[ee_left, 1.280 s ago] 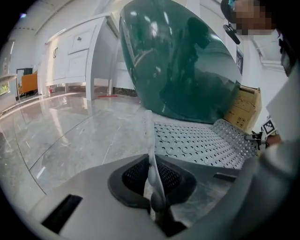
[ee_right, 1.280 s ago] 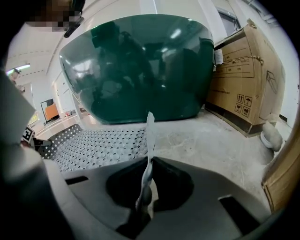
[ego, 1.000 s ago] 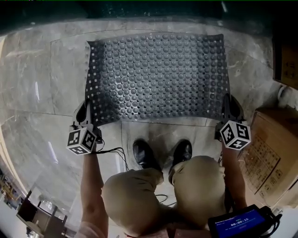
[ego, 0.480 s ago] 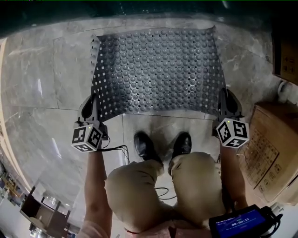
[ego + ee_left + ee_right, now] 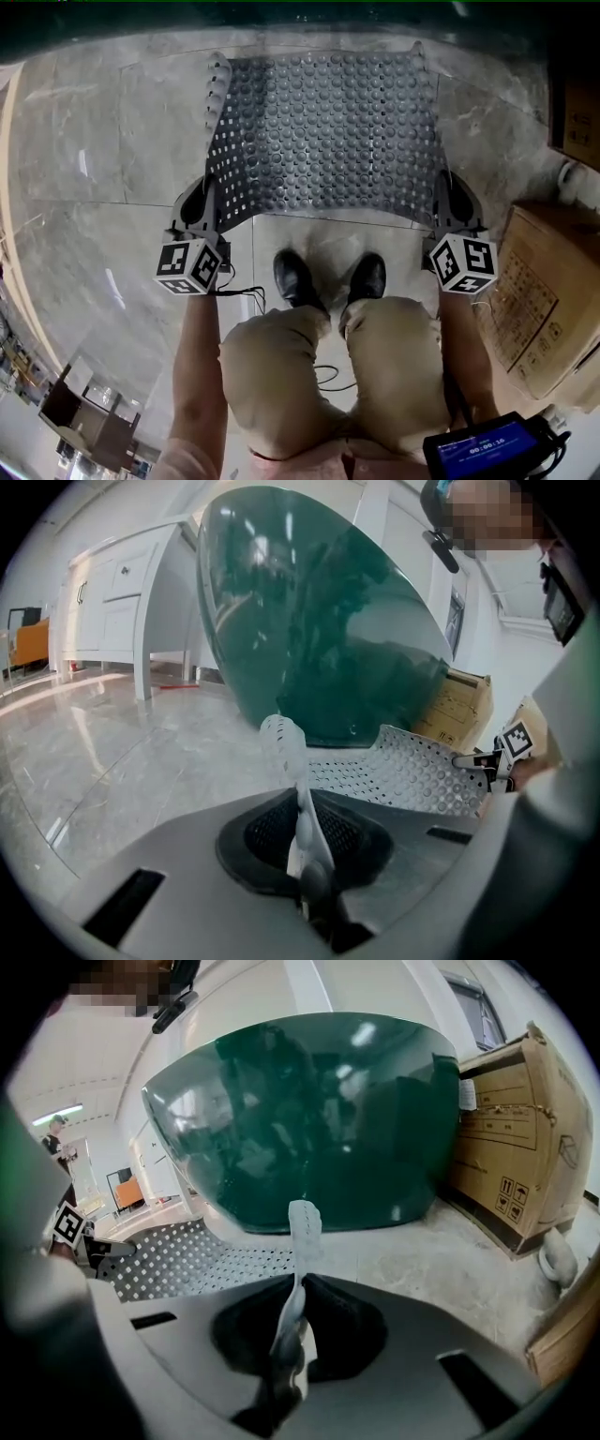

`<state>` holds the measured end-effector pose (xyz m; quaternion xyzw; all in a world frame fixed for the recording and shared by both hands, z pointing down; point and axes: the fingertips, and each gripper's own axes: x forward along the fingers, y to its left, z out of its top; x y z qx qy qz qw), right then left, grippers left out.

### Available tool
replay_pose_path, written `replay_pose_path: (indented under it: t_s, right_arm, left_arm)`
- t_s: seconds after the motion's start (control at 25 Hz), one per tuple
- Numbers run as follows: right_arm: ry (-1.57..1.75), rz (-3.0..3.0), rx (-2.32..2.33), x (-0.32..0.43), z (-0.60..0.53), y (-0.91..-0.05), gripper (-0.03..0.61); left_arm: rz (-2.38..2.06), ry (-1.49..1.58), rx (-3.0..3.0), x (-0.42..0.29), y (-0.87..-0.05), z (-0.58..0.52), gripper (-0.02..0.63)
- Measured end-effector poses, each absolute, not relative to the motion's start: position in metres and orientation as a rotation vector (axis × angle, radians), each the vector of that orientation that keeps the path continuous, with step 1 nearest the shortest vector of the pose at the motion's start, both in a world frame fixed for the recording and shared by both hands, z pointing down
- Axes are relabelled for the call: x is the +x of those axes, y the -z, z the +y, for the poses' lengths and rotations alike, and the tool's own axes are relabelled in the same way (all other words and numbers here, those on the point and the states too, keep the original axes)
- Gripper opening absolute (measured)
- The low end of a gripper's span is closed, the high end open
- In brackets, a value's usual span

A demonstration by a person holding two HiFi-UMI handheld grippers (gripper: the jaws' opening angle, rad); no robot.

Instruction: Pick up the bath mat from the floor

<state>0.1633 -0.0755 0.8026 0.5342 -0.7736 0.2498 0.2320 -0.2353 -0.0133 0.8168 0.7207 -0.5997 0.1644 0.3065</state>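
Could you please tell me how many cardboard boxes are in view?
2: the near box stands right of the right gripper; the far box sits at the head view's upper right edge, cut off. Others may be hidden.

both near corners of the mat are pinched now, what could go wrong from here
1. The left gripper and right gripper each pinch only a thin edge of the bath mat; its hanging weight could pull it out of the fingers.
2. The mat's near edge runs just ahead of the shoes, so a step forward might tread on it.
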Motion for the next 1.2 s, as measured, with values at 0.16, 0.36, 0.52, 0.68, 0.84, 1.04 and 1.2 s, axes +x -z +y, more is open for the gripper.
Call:
replay_pose_path:
  t_s: [0.16, 0.36, 0.52, 0.68, 0.84, 1.04, 1.2]
  right_arm:
    - [-0.678, -2.150, 1.451, 0.153, -0.079, -0.801, 0.029]
    - [-0.687, -2.181, 1.428, 0.134, -0.073, -0.781, 0.028]
    - [-0.691, -2.195, 1.414, 0.126, -0.071, -0.766, 0.029]
    - [-0.693, -2.216, 1.401, 0.117, -0.072, -0.762, 0.029]
    - [-0.683, -2.226, 1.388, 0.112, -0.072, -0.750, 0.028]
    - [-0.688, -2.235, 1.372, 0.103, -0.065, -0.729, 0.029]
    - [-0.693, -2.259, 1.347, 0.089, -0.066, -0.721, 0.029]
  left_arm:
    - [-1.575, -0.416, 1.921, -0.228, -0.815, -0.020, 0.035]
    - [-1.545, -0.395, 1.943, -0.215, -0.795, -0.021, 0.035]
    - [-1.527, -0.380, 1.955, -0.207, -0.780, -0.020, 0.035]
    - [-1.516, -0.371, 1.972, -0.201, -0.773, -0.028, 0.035]
    - [-1.498, -0.349, 1.986, -0.192, -0.762, -0.033, 0.035]
    - [-1.470, -0.314, 1.996, -0.181, -0.740, -0.032, 0.035]
    - [-1.440, -0.288, 2.039, -0.167, -0.725, -0.045, 0.035]
